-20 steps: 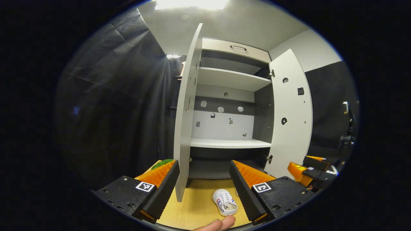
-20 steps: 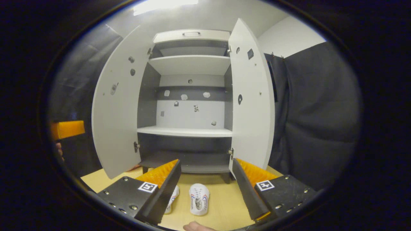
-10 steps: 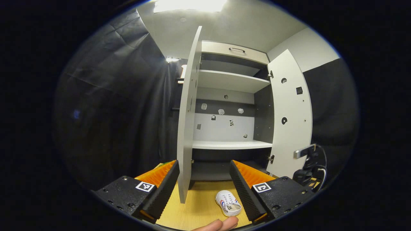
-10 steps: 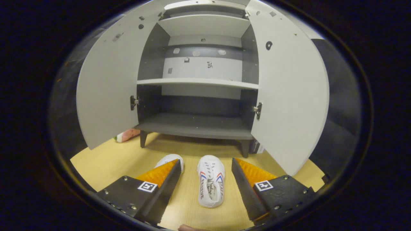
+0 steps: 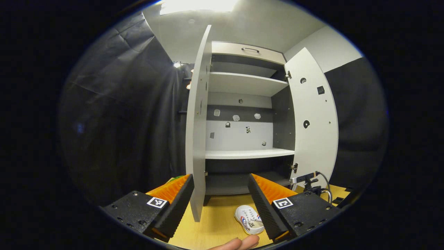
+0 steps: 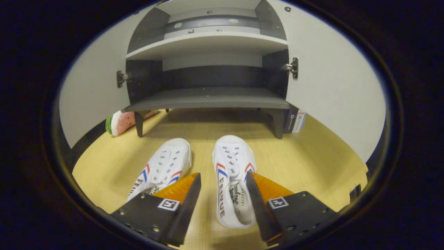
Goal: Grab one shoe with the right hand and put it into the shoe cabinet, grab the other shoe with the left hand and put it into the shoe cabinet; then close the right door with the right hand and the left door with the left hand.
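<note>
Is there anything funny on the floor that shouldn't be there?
Yes: a watermelon slice lies on the floor by the cabinet's left leg, partly under the open door. Food beside a shoe cabinet looks odd. The two shoes sit neatly side by side.

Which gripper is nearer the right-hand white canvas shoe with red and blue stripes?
Right. The right gripper straddles the right-hand white canvas shoe, open, fingers either side. The left gripper hangs back near the cabinet's left door, open.
</note>
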The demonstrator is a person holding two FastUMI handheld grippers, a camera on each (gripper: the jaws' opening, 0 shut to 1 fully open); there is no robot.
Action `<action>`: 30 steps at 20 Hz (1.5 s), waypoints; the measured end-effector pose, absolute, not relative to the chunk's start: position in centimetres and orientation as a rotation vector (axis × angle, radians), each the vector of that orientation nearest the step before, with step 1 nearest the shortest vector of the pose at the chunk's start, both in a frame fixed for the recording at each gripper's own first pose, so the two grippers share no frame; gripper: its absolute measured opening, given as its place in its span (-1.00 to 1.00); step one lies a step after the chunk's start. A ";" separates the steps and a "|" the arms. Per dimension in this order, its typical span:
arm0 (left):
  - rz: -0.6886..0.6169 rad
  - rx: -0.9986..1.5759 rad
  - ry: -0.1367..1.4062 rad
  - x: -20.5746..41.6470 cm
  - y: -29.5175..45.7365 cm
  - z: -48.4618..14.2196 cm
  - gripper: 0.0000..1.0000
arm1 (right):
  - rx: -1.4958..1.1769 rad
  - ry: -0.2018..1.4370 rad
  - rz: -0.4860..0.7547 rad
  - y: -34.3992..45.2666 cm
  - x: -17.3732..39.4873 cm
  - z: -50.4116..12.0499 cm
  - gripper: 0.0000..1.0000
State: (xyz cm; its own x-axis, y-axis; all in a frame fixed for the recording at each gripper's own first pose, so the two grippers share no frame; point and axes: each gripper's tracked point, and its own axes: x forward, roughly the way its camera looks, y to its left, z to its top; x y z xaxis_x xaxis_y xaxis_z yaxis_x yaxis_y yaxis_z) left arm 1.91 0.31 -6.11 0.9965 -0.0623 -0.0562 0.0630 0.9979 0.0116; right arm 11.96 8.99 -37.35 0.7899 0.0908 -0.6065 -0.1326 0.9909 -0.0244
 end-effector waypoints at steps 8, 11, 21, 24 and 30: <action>-0.103 -0.005 0.117 3.3 -1.1 -8.7 0.92 | 0.138 0.674 0.119 9.9 14.6 -39.4 -0.96; -0.098 0.011 0.111 3.1 -0.8 -8.8 0.91 | 0.114 0.593 0.117 8.8 14.8 -38.7 -0.89; -0.100 0.006 0.126 2.7 -0.3 -9.6 0.91 | 0.104 0.510 -0.003 7.7 13.9 -34.5 -0.89; -0.103 -0.002 0.142 2.7 -0.3 -10.2 0.91 | 0.114 0.586 0.018 8.7 13.7 -36.7 -0.34; -0.113 -0.002 0.151 2.7 -0.1 -10.9 0.91 | 0.105 0.662 0.038 9.8 12.6 -38.2 0.49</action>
State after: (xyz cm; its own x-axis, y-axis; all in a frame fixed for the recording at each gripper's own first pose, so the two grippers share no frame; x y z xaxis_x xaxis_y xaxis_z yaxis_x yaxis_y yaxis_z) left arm 2.68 -0.08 -10.92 0.9823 -0.1127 -0.1497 0.1125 0.9936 -0.0103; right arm 12.63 9.82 -38.20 0.7884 0.0681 -0.6114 -0.0014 0.9941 0.1088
